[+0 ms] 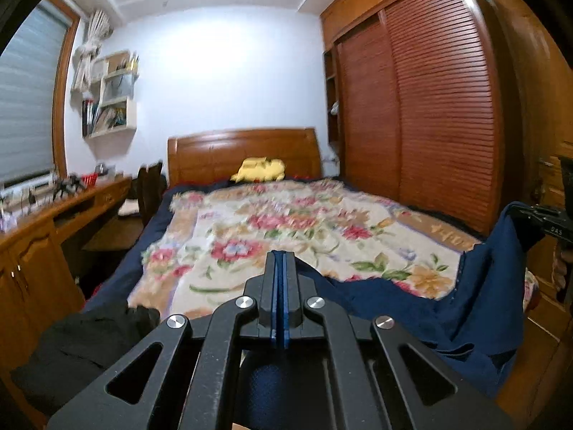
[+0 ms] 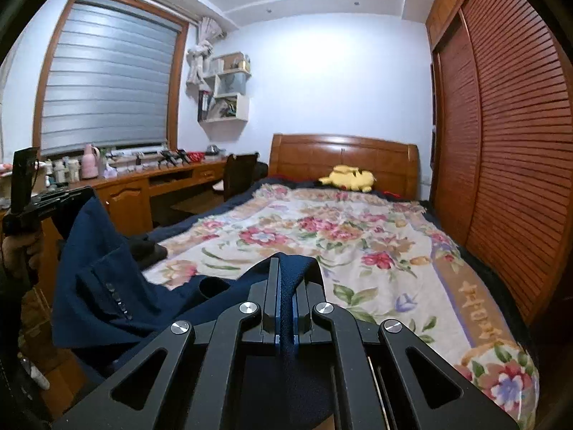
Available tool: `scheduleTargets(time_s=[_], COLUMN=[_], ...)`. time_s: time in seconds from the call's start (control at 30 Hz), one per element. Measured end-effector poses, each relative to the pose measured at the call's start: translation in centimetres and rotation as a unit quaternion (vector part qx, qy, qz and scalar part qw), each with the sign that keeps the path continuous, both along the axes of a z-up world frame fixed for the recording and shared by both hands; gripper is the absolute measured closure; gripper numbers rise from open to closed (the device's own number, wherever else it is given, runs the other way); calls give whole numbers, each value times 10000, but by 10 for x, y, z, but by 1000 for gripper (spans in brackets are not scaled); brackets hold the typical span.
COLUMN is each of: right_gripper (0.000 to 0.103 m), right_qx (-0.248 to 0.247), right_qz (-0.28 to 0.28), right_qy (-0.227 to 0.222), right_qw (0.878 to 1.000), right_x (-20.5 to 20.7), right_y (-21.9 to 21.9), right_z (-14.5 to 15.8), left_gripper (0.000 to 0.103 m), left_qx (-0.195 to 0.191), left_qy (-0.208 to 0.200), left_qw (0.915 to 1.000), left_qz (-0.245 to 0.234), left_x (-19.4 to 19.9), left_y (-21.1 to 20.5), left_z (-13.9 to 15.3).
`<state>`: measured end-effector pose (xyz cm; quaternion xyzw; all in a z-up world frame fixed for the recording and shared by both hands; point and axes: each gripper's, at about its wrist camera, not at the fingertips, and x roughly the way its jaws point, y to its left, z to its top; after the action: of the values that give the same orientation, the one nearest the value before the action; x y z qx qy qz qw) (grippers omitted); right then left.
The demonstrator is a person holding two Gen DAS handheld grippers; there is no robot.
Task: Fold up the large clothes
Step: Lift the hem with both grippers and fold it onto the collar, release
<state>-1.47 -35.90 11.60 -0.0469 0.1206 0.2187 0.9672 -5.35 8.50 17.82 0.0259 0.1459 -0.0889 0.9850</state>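
The large navy-blue woven jacket [image 2: 107, 286], with a row of dark cuff buttons showing on 1 sleeve, hangs stretched between the 2 claws over the foot end of the bed with the floral cream blanket [image 2: 358, 243]. The left claw [image 1: 283, 261] is clenched, with only a thin sliver of blue visible between its pads and the cloth trailing away from it toward the right; judging by that and by the right wrist view, where the fabric climbs straight into it, it is grasping a jacket edge. The right claw [image 2: 286, 268] is clamped on a thick fold of the same navy cloth, which bulges up between its fingers.

The relation that matters: the jacket's long axis runs from one claw to the other, across the foot of the bed, parallel to the wooden headboard [image 2: 343, 157] at the far end. The blanket lies ahead of both claws, toward that headboard, and the bulk of the garment sags below and between them, near the foot edge. Neither hand looks clearly nearer the blanket. Laying the jacket flat probably calls for both claws to travel forward together, toward the headboard, keeping the span taut. A dark crumpled garment [image 1: 89, 337] lies at the foot corner, just beside the left claw on the side away from the jacket, and could get in the way.
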Motion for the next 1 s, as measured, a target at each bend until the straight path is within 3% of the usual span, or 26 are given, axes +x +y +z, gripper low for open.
scheduleTargets(time_s=[0.33,0.5,0.87,1.0], right_gripper=[99,99,99,99], right_qx=[-422,-593,-585,-593], right_qz=[-486,-620,-1135,-1453], right_qy=[598,868,884,1175], right_qw=[9961,9925,9879,9806], right_x=[94,134,230,264], right_y=[38,52,69,68], right_z=[-43,-50,-35,-40], left_gripper=[101,101,101,101], left_qx=[113,164,259,199], left_qy=[840,1144,1324,1394], left_qw=[9944,9904,9853,9847], left_qz=[623,752,1046,1028], left_x=[96,133,222,244], left_y=[13,17,17,13], left_z=[-77,-104,-119,-124])
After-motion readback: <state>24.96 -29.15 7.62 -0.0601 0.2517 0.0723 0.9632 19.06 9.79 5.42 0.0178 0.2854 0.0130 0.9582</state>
